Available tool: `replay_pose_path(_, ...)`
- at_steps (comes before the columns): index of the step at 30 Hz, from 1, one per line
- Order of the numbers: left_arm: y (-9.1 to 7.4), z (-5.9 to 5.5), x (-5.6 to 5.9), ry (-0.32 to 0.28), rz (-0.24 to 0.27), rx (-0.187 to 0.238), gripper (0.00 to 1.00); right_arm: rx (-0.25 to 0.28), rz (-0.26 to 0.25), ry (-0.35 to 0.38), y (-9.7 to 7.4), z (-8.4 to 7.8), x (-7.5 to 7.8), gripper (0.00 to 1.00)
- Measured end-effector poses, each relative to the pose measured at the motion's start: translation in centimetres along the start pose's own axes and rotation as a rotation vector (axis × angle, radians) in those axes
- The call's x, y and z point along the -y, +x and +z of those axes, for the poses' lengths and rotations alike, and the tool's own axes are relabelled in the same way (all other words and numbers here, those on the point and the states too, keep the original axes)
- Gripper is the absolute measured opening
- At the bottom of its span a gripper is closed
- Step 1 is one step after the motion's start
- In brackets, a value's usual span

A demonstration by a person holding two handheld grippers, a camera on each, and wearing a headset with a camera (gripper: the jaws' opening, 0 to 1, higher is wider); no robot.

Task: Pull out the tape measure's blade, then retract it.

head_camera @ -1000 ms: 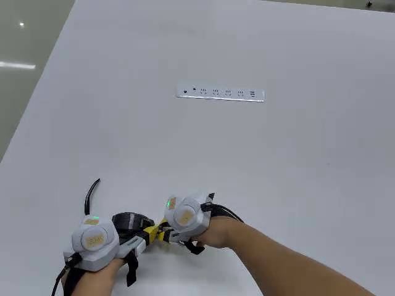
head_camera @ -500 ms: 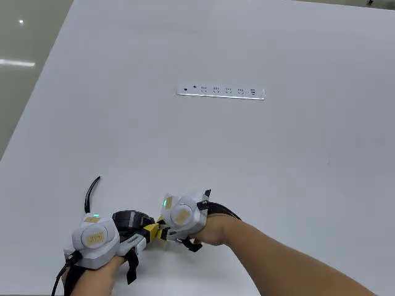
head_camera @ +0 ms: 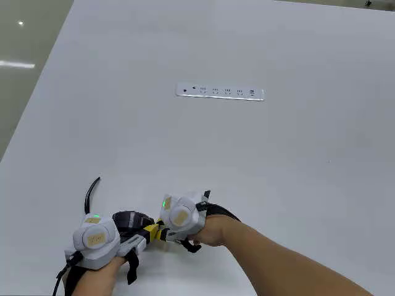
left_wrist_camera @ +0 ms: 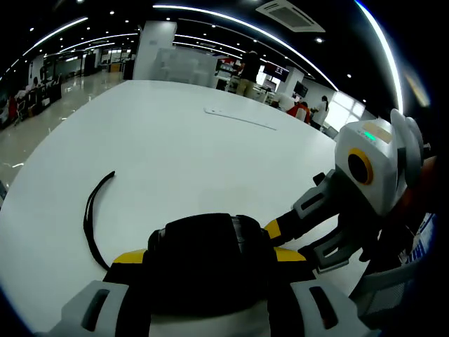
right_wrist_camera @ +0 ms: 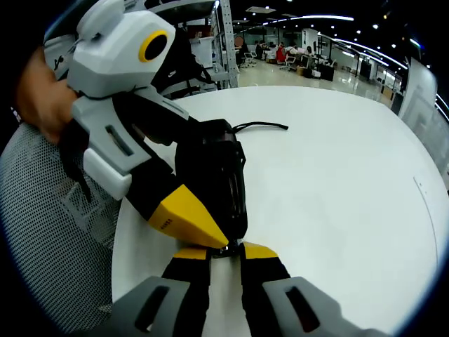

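**Head view first: both tools meet at the tape measure**

Head view: near the front edge of the white tabletop point(head_camera: 259, 160) the left tool point(head_camera: 141, 229) reaches rightward, its jaws set on either side of the black tape measure point(head_camera: 131, 221). The right tool point(head_camera: 159, 233) points leftward, and its yellow tips come up against the left tool's yellow tip just beside the case. A black cord point(head_camera: 91, 192) lies curled on the tabletop to the left. A white power strip point(head_camera: 220, 92) lies flat, well apart, farther back.

Left gripper view: the left tool point(left_wrist_camera: 210, 281) holds the tape measure point(left_wrist_camera: 210, 256) squarely, with a yellow pad pressed to each side of the case. The right tool point(left_wrist_camera: 280, 228) comes in from the right, its tip touching the case. The cord point(left_wrist_camera: 91, 217) runs away from the case on the left, and the power strip point(left_wrist_camera: 238, 118) sits far off.

Right gripper view: the right tool point(right_wrist_camera: 226, 254) has its jaws narrow, almost together, nipping a small grey blade end point(right_wrist_camera: 228, 247) right at the case's lower corner. No length of blade shows drawn out. The tape measure point(right_wrist_camera: 217, 172) stands just ahead, clamped in the left tool point(right_wrist_camera: 200, 203). The cord point(right_wrist_camera: 259, 126) trails behind it.
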State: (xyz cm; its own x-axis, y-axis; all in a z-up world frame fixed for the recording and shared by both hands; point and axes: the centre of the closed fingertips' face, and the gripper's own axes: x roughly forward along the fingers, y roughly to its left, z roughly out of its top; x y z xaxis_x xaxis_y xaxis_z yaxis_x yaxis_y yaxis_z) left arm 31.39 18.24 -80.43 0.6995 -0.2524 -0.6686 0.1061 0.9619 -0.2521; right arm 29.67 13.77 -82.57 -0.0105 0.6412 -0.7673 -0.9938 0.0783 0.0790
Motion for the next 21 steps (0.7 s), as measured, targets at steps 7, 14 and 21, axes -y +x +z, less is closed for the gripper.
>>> replay_pose_path(7, 0.0, -0.1, 0.1, 0.006, -0.001, -0.009, 0.66, 0.020, -0.053, 0.059, -0.3, -0.2, 0.2, 0.17)
replay_pose_path(14, -0.9, 1.0, 0.1, 0.089, -0.034, -0.019, 0.70, 0.053, -0.093, 0.065, -1.6, -0.1, 0.1, 0.19)
replay_pose_path(21, -2.3, 2.0, 0.8, 0.244, -0.158, 0.001, 0.90, 0.071, -0.150, 0.115, -4.4, -1.5, 0.4, 0.28)
